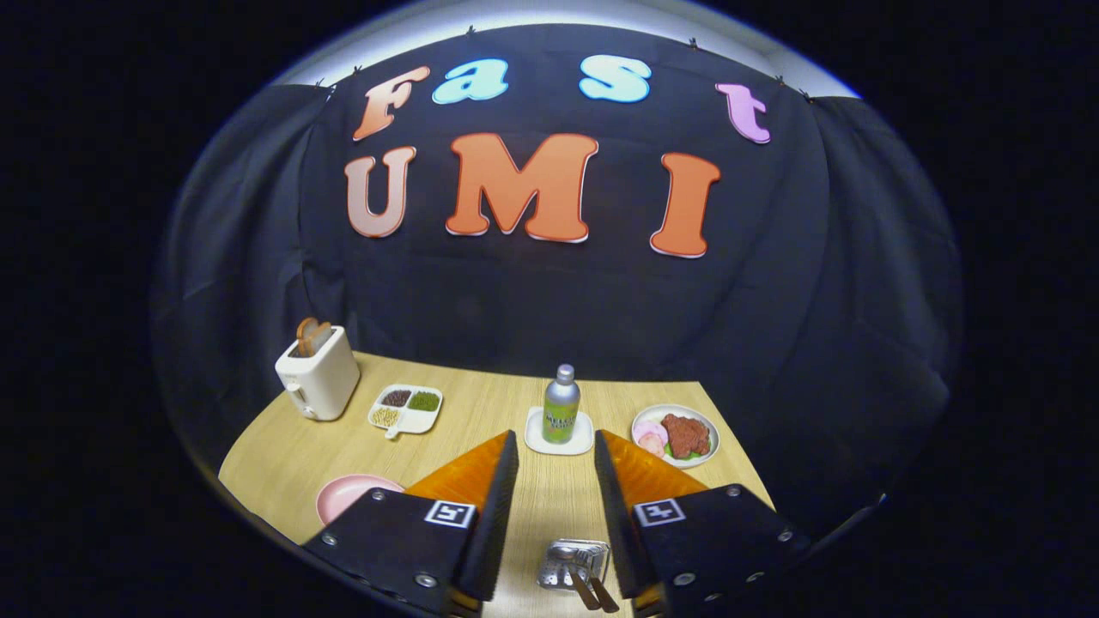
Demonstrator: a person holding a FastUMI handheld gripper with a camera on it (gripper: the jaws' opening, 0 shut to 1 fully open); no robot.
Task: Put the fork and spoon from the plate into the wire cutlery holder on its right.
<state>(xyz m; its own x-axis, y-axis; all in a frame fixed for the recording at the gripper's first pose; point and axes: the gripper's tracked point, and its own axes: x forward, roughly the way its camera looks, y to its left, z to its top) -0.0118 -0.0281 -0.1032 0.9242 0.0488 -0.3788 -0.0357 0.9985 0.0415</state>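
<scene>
jaws wide apart, empty, cutlery holder (pixel 573 562) low between them

Pink plate (pixel 348 495) half behind tool (pixel 556 446)

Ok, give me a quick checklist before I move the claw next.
1. Claw open, nothing gripped: ok.
2. Wire cutlery holder on the table, low between the fingers: ok.
3. Two handles sticking out of the holder: ok; which is fork and which is spoon: cannot tell.
4. Pink plate free of cutlery: cannot tell, a finger hides part of it.
5. Bottle beyond the fingertips, standing apart from them: ok.
</scene>
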